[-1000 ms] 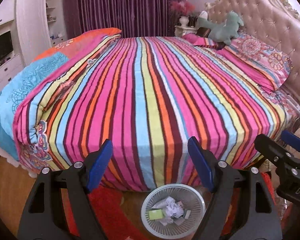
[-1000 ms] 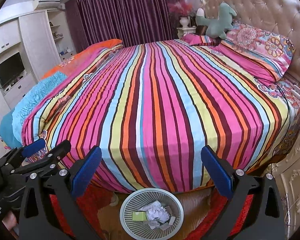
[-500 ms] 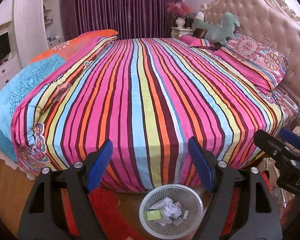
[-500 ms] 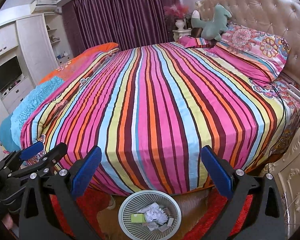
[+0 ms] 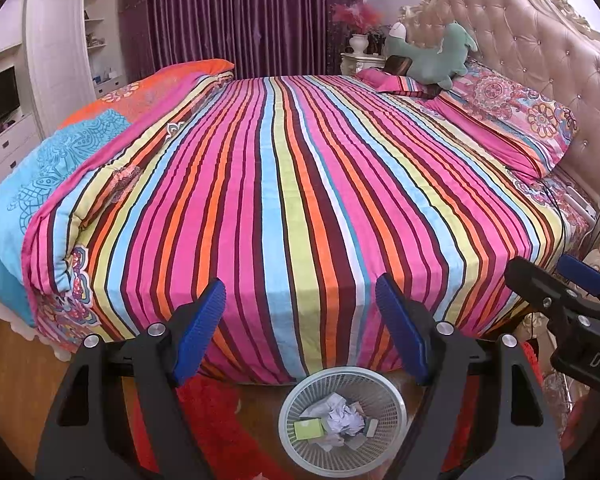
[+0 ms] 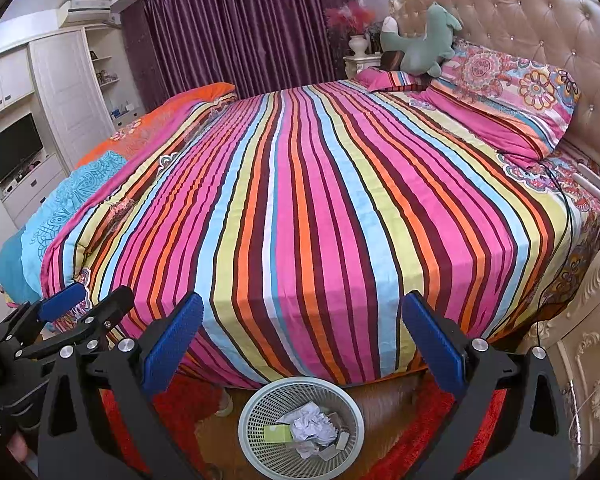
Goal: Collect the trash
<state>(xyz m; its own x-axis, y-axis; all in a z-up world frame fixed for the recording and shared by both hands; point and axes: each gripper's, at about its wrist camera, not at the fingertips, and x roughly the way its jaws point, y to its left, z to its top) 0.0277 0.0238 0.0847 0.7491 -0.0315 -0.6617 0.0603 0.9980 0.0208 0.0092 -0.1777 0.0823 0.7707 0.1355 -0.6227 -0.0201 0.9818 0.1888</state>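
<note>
- Below the left gripper (image 5: 300, 324), left wrist view: bin (image 5: 342, 420) on floor by the bed (image 5: 300, 184), trash (image 5: 338, 420) already in it; jaws apart, nothing held.
- Right wrist view: right gripper (image 6: 302, 344) jaws wide apart, empty; same bin (image 6: 300, 426) beneath.
- Trash is crumpled paper plus a green box (image 6: 278, 434): likely light, soft, crushable. Pinch paper at a fold, box across flat sides.

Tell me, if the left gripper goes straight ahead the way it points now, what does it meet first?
Probably the striped bedcover: the open, empty left gripper points at the bed's near edge, above the wastebasket. Depth is unclear.
</note>
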